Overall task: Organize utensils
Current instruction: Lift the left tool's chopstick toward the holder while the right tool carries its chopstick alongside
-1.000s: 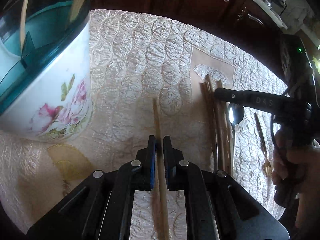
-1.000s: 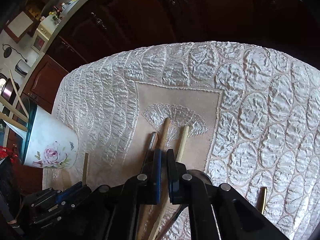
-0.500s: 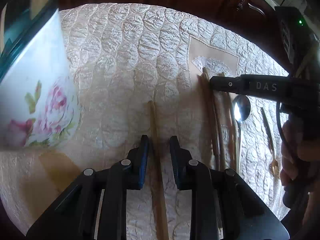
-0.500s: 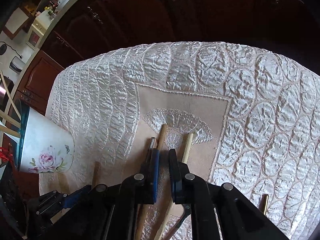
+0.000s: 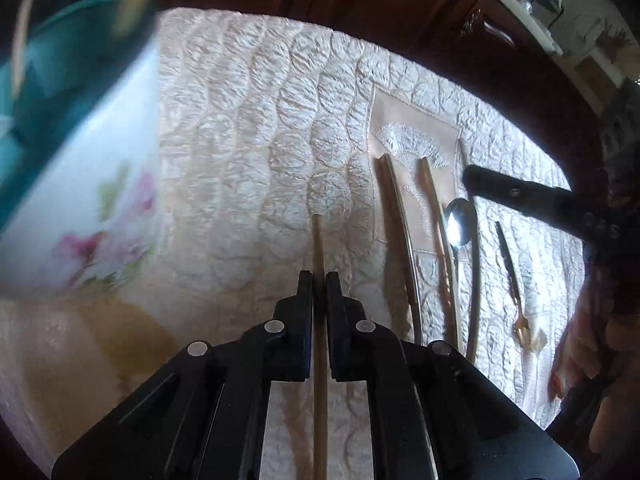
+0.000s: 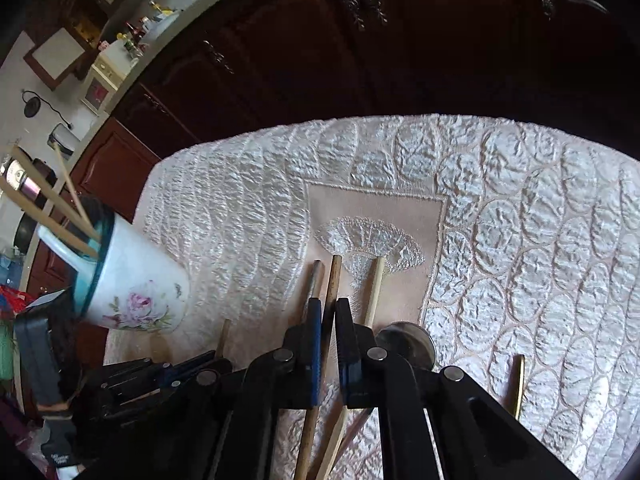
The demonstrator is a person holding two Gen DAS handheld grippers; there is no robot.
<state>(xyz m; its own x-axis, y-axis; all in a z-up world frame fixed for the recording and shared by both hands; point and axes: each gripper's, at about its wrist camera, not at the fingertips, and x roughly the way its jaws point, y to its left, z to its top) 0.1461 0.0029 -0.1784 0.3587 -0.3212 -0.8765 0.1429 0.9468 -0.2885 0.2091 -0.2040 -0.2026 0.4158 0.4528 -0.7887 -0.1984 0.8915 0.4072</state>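
The left claw (image 5: 319, 280) is clamped on a pale chopstick (image 5: 318, 240) low in the frame's centre, on the quilted tabletop (image 5: 240, 140). The right claw (image 6: 329, 308) is clamped on a darker chopstick (image 6: 334, 276). Both sticks look light, stiff and smooth (liable to swivel); a mid-shaft hold seems safest. The floral cup (image 6: 136, 288) waits at left.

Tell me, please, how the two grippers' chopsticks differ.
The left gripper holds a pale chopstick; the right gripper holds a dark chopstick. The pale chopstick is alone on the quilted cloth; the dark chopstick is among other utensils by the embroidered panel. Both are clamped between shut jaws.
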